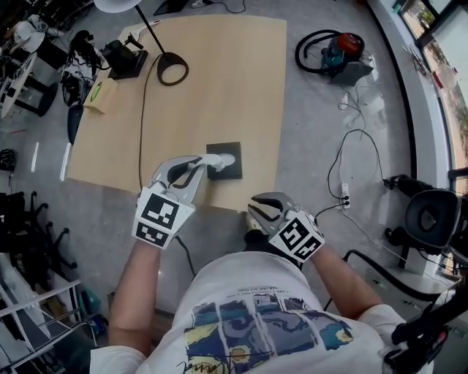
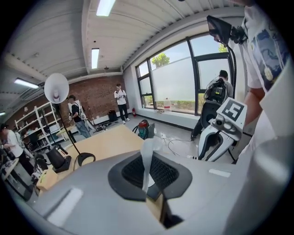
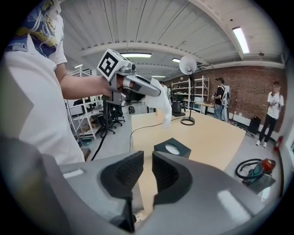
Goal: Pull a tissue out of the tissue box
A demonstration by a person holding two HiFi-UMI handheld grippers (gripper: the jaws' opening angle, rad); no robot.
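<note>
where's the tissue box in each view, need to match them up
Head view: tissue box at centre, by the table's near edge.
Left gripper view: not in it.
Right gripper view: centre, on the table just beyond the fingers.
Shared landmark: the white-shaded desk lamp, in all three.

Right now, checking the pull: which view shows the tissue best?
Right gripper view: the tissue hangs whole from the left gripper, above the tissue box. The left gripper view shows only a strip between its jaws; the head view, a white patch.
</note>
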